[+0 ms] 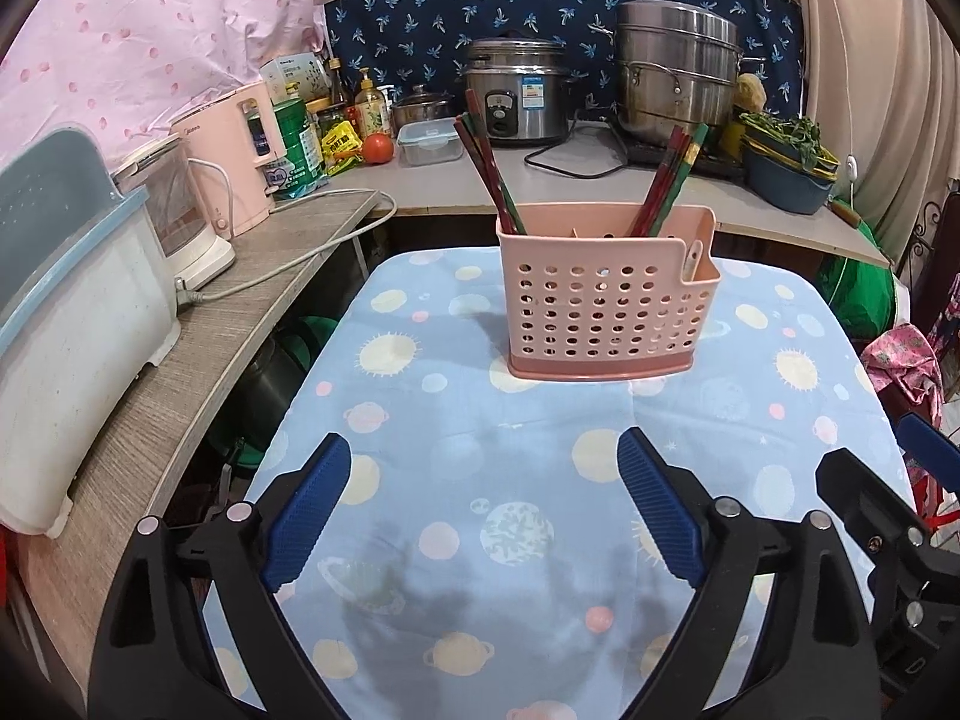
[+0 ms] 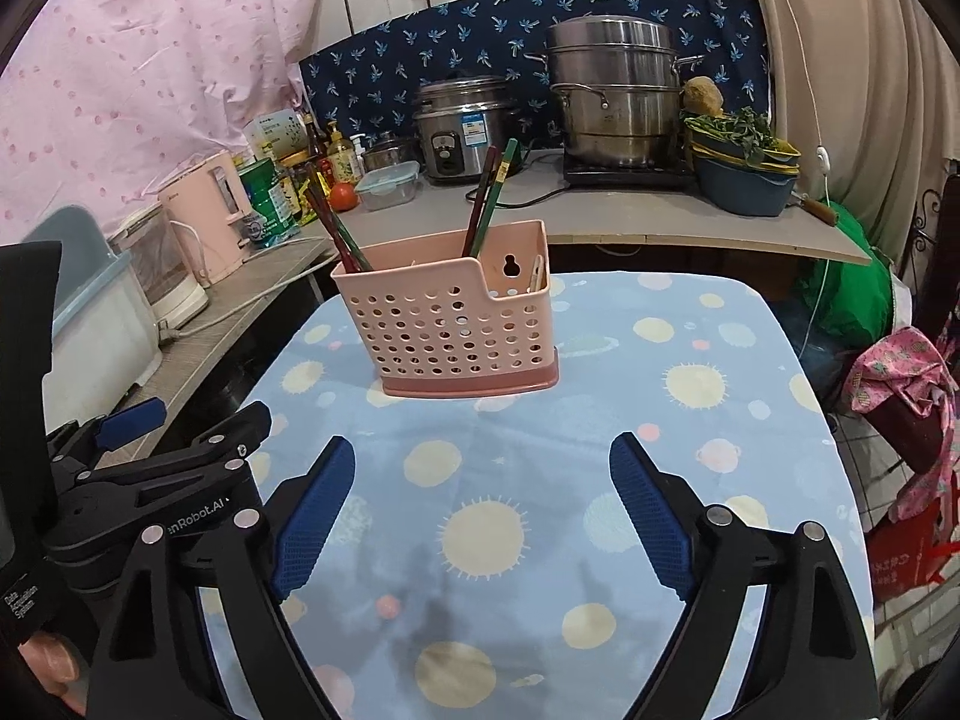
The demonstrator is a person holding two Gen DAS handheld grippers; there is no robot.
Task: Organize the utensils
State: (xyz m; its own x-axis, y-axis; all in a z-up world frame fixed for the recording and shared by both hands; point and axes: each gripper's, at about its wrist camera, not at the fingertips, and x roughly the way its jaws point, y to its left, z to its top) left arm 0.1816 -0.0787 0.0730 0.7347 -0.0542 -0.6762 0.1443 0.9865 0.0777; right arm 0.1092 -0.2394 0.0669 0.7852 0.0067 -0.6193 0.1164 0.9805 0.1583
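Holder: pink plastic utensil basket [image 1: 603, 306] [image 2: 450, 324], upright on the table [image 1: 432, 480] [image 2: 660, 480], near its far middle, well apart from both grippers.
Holder build: boxy, perforated walls with rows of round holes, solid darker pink base, stepped front rim lower at the right end.
Left end contents: chopsticks [image 1: 486, 171] [image 2: 336, 228], dark red and green, long axis leaning up and to the left.
Right-of-middle contents: second chopstick bundle [image 1: 669, 177] [image 2: 489, 198], long axis leaning up and to the right.
Low right end contents: pale spoon handle [image 1: 693, 258] [image 2: 536, 273], near upright; the bowl is hidden.
Table cover: light blue cloth, printed suns and planets, lightly creased.
Left gripper [image 1: 486, 465]: black arms, blue ribbed pads; jaws spread wide, nothing between them.
Right gripper [image 2: 483, 465]: same build; jaws spread wide, empty above the cloth.
Counter [image 1: 540, 180]: steel rice cooker [image 1: 519, 93], stacked steel steamer pot [image 1: 678, 75].
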